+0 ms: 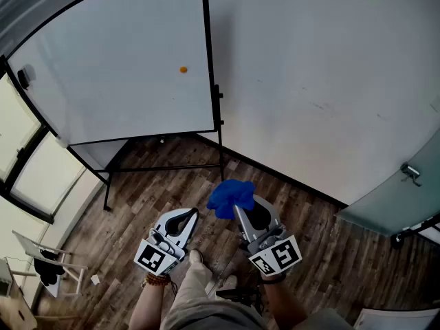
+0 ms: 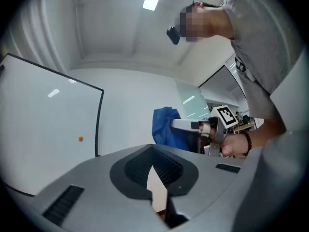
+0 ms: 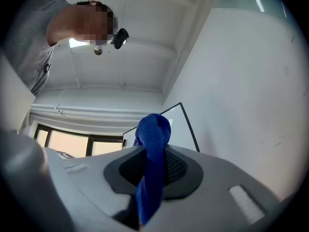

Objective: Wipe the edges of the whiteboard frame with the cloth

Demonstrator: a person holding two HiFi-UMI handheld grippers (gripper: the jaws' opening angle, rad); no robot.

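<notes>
Wood floor (image 1: pixel 172 191) | whiteboard (image 1: pixel 117 74) by white wall (image 1: pixel 309 67) | right gripper (image 1: pixel 238 209) clamps cloth (image 1: pixel 230 195)

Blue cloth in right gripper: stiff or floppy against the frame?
Probably floppy: the cloth bunches into a wad past the right gripper. Likely light; a narrow pinch holds it. Fuzzy surface, so probably not slippery.

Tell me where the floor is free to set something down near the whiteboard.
Free: the wood floor between the whiteboard stand's crossbar and the left gripper, and the strip along the wall toward the glass door. Crowded: lower left, around the white frame.
</notes>
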